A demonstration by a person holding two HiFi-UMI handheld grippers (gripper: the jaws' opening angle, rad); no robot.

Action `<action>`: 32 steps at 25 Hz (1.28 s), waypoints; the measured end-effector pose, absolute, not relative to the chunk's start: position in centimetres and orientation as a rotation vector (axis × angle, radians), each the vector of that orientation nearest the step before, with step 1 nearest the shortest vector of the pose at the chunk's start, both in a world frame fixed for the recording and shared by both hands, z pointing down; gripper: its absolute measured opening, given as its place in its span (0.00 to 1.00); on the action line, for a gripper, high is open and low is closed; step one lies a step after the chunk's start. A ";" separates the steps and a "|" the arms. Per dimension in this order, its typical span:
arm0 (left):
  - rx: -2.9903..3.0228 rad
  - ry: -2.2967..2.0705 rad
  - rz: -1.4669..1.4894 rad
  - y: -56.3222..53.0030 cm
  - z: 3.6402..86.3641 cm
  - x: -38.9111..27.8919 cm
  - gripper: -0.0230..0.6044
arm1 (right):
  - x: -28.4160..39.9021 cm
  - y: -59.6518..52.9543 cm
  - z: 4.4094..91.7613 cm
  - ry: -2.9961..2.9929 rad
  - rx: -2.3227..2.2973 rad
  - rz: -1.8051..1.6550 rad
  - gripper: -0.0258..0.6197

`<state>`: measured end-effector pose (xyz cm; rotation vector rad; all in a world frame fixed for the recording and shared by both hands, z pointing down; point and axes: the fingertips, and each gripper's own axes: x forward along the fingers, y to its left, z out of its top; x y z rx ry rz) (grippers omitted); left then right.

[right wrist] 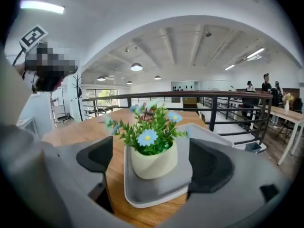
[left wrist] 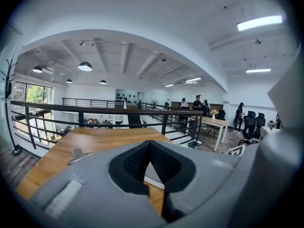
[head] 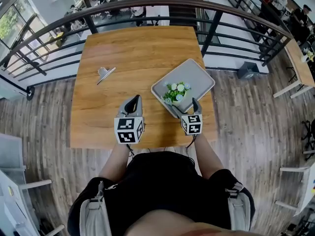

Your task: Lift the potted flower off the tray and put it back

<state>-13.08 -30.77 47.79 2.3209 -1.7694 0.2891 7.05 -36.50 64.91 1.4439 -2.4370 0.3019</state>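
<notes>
Right gripper (head: 183,106) – jaws wide apart, gripping nothing; potted flower (right wrist: 151,161) just ahead, untouched. Flower upright on near corner of grey tray (right wrist: 159,190), on desk (head: 138,48). Left gripper (left wrist: 148,145) – jaws together, empty.

- Black short-sleeved top (head: 162,181) over torso and shoulders.
- Grey padded straps (head: 92,215) with dark buckles, one at each shoulder.
- Left gripper (head: 135,100): light grey moulded shell, tapered toward the tip, lined with black ribbed pads (left wrist: 135,161).
- Right gripper (head: 184,107): same grey shell, with black inner pads (right wrist: 209,167) set in rounded recesses.
- White cube (head: 129,130) at the back of each gripper, printed with black square markers.
- Thin dark lines trailing below the cubes, possibly cables (head: 131,151); too small to be sure.
</notes>
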 end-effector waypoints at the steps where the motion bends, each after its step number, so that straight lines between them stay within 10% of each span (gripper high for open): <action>1: 2.335 -1.752 0.286 -30.9 47.8 -12.7 0.06 | 7.5 -36.2 63.5 -2.446 1.475 0.276 0.80; 5: 2.401 -1.679 0.270 -31.4 47.4 -10.7 0.06 | 10.0 -35.4 56.1 -2.477 1.663 0.141 0.63; 10: 2.483 -1.588 0.247 -31.4 46.5 -8.1 0.06 | 13.9 -33.5 46.4 -2.423 2.002 -0.046 0.04; 32: 2.556 -1.489 0.233 -31.4 46.0 -5.8 0.06 | 13.8 -29.4 42.1 -2.366 2.121 -0.113 0.03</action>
